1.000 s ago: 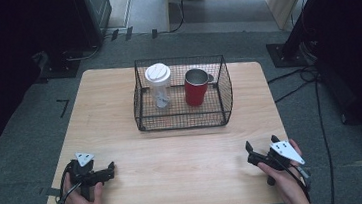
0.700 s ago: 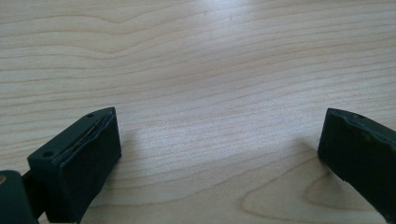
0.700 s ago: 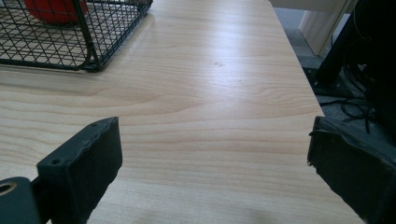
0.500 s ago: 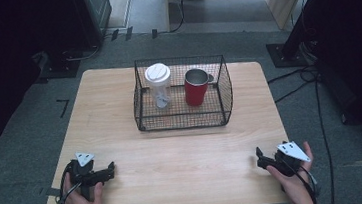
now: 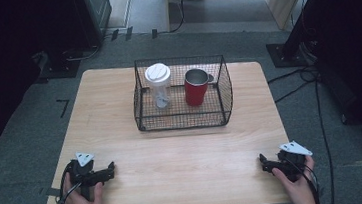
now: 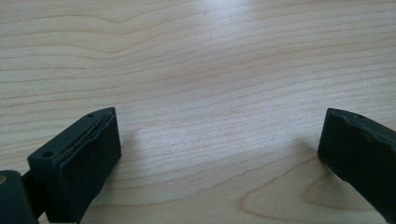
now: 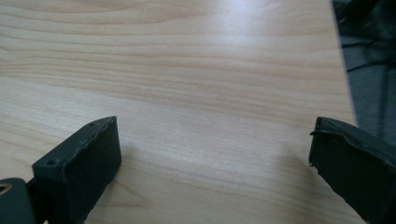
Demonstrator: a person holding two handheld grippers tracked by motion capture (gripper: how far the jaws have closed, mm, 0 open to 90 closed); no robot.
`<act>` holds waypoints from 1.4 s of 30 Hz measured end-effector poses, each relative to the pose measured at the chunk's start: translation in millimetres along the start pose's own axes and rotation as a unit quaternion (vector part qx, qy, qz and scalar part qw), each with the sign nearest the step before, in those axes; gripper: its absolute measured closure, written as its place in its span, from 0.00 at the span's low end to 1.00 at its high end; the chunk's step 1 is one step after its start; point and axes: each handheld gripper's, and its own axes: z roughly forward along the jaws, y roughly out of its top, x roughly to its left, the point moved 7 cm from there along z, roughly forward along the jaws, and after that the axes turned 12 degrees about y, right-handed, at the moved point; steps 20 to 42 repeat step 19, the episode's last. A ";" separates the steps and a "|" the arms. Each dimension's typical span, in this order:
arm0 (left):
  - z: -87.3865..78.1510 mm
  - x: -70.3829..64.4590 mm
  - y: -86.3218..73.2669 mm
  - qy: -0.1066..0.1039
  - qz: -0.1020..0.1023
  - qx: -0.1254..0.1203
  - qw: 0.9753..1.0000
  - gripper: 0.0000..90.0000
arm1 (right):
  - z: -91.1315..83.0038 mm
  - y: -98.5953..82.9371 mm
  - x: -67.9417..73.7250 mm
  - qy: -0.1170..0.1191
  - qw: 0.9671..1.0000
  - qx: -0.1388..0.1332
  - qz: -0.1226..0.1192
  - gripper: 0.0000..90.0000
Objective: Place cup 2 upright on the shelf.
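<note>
A black wire basket [image 5: 185,124] stands at the far middle of the wooden table [image 5: 184,152]. Inside it are a clear tumbler with a white lid [image 5: 158,85] on the left and a red metal mug [image 5: 196,87] on the right. My left gripper [image 5: 109,170] rests near the table's front left corner, held by a hand, open, with bare wood between its jaws [image 6: 219,149]. My right gripper [image 5: 264,162] rests near the front right corner, open too, with nothing between its fingers [image 7: 215,149].
Grey carpet surrounds the table. Black stands and cables [image 5: 312,77] lie on the floor to the right, and dark equipment [image 5: 70,37] sits at the back left. The table's right edge [image 7: 343,70] is close to my right gripper.
My right gripper has slid right and slightly toward the front edge, settling at the front right corner. The left gripper has stayed where it was.
</note>
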 end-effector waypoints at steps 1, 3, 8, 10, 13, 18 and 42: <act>0.0 0.0 0.0 0.000 0.000 0.000 1.000 0.00 | 0.6 -0.2 -0.8 0.008 1.000 0.003 0.005 0.02; 0.0 0.0 0.0 0.000 0.000 0.000 1.000 0.00 | 1.0 0.0 -0.8 0.014 1.000 0.004 0.001 0.02; 0.0 0.0 0.0 0.000 0.000 0.000 1.000 0.00 | 4.3 2.8 -1.5 0.015 1.000 0.007 0.000 0.00; 0.0 0.0 0.0 0.000 0.000 0.000 1.000 0.00 | 5.0 3.2 -1.2 0.011 1.000 0.007 0.004 0.00; 0.0 0.0 0.0 0.000 0.000 0.000 1.000 0.00 | 5.0 3.2 -1.2 0.010 1.000 0.007 0.005 0.00; 0.0 0.0 0.0 0.000 0.000 0.000 1.000 0.00 | 5.0 3.2 -1.2 0.010 1.000 0.007 0.005 0.00; 0.0 0.0 0.0 0.000 0.000 0.000 1.000 0.00 | 5.0 3.3 -1.2 0.011 1.000 0.007 0.005 0.00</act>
